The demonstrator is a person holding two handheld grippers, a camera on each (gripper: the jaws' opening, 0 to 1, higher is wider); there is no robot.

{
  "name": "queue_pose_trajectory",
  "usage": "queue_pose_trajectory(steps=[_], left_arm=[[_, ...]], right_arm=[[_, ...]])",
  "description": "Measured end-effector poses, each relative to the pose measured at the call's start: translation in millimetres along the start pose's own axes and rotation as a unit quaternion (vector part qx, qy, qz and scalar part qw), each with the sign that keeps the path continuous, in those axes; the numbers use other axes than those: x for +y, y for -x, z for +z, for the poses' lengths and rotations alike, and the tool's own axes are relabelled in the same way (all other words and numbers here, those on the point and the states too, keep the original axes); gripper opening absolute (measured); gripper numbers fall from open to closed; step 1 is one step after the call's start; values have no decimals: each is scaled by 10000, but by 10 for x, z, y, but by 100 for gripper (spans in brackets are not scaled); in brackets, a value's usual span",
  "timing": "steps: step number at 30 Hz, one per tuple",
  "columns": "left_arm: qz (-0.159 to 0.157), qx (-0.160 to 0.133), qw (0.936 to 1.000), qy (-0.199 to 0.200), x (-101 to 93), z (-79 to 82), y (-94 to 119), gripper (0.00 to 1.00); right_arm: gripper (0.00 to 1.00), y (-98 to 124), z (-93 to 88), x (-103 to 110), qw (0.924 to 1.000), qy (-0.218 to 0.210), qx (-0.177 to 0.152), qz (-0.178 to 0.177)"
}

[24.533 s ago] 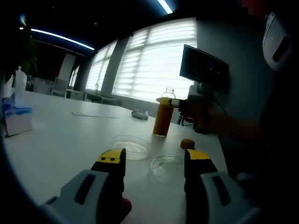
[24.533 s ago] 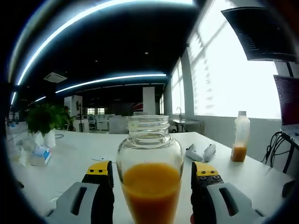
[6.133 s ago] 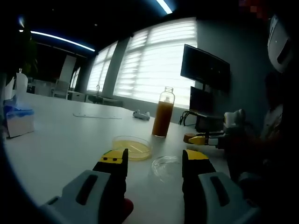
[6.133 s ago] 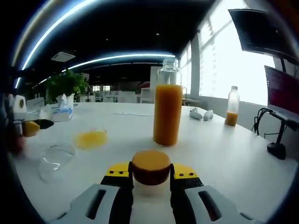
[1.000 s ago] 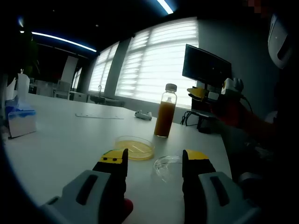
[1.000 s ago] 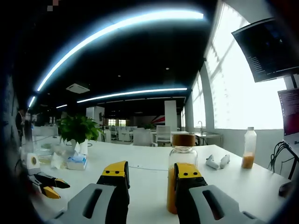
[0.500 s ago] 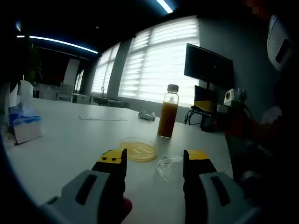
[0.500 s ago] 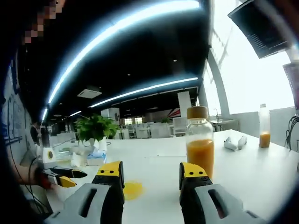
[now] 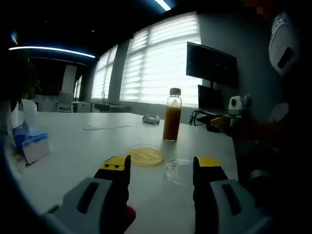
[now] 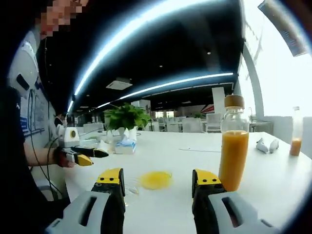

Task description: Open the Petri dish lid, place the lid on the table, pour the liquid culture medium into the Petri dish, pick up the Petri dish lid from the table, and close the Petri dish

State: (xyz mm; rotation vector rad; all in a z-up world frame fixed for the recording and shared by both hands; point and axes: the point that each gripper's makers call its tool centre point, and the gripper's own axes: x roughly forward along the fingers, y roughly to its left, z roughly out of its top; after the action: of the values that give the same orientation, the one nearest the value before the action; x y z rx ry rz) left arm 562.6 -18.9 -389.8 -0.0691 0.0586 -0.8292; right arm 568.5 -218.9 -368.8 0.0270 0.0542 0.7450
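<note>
Beside the filled Petri dish (image 9: 145, 157) the lid (image 9: 178, 170) lay on the worktop (image 9: 73, 146), ready for pickup. Both left tongs (image 9: 160, 165) and right tongs (image 10: 158, 176) gaped empty near that dish.

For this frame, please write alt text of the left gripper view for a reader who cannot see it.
An uncovered Petri dish of yellow liquid sits on a white table, its clear lid lying flat beside it. The open left gripper hovers in front, empty, and a capped bottle of orange liquid stands behind.
</note>
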Motion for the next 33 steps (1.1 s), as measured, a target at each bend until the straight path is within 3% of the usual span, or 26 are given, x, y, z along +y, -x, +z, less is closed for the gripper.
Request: queue_pose_trajectory(steps=[2, 9, 12, 23, 33], left_arm=[[-58, -49, 10000, 40, -30, 30, 16, 48], [-249, 50, 9996, -128, -124, 48, 33, 48], [-410, 100, 9991, 4, -143, 25, 45, 48], [-571, 309, 9978, -155, -200, -77, 33, 49], [-413, 416, 9983, -69, -222, -215, -91, 52]], right_arm=[[58, -9, -68, 80, 9998, -1, 119, 167], [58, -14, -156, 214, 9974, 302, 373, 530], [58, -4, -179, 282, 9951, 373, 449, 795], [62, -102, -320, 430, 9816, 737, 848, 1541], [67, -243, -444, 558, 9779, 747, 888, 1740]])
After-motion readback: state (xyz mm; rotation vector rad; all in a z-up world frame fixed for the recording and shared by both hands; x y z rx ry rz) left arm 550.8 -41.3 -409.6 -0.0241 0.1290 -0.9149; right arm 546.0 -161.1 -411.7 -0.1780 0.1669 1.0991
